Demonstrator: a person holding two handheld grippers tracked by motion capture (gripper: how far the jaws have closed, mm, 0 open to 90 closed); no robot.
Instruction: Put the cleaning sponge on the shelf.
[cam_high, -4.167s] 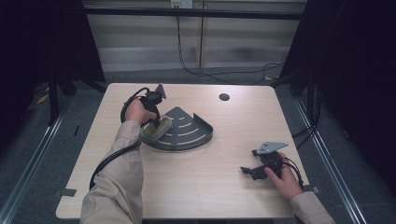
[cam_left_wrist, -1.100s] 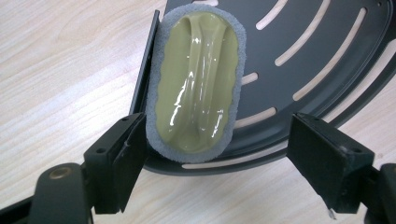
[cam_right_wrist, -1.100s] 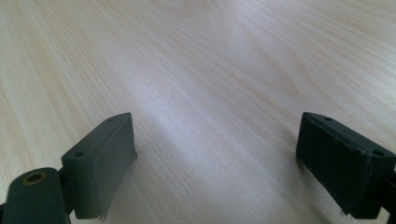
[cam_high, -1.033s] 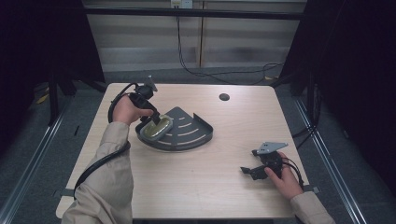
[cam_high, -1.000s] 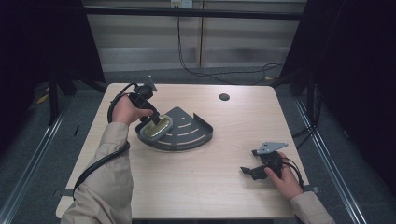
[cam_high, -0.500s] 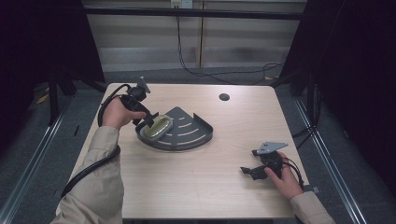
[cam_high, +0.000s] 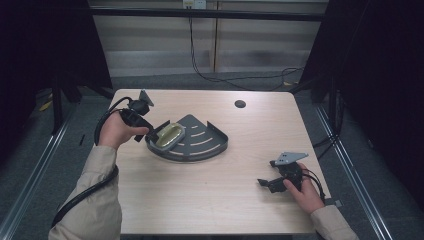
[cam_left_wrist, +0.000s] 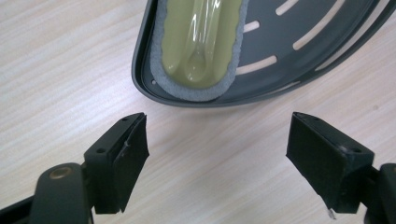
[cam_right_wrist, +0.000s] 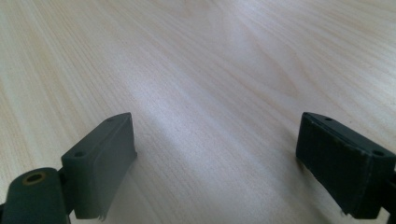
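One dark grey quarter-round tray (cam_high: 200, 145) sits on the table (cam_high: 210, 200), left of the middle and toward the far side. It has a raised rim and four curved slots that can be counted in the high view; in the left gripper view three of those slots show. One thing lies in the tray: a yellow-green oblong piece under clear wrap with a grey foam edge, the sponge (cam_high: 169, 135), lying at the tray's left corner and touching the rim there.

There are two tongs, one in each hand. The left tongs (cam_high: 152, 136) are held just outside the tray's left corner, with their cable looping back along the sleeve. In the left gripper view the left tongs (cam_left_wrist: 217, 154) stand wide open with only bare wood between the jaws; the tray's rim (cam_left_wrist: 140, 70) lies just ahead of them and apart from both pads, and the sponge (cam_left_wrist: 198, 42) is beyond it.

The right tongs (cam_high: 264, 183) rest near the table's near right corner, well apart from the tray. They too are open, with nothing but table between the jaws in the right gripper view (cam_right_wrist: 215, 163).

One small dark round hole (cam_high: 240, 104) marks the table near its far edge
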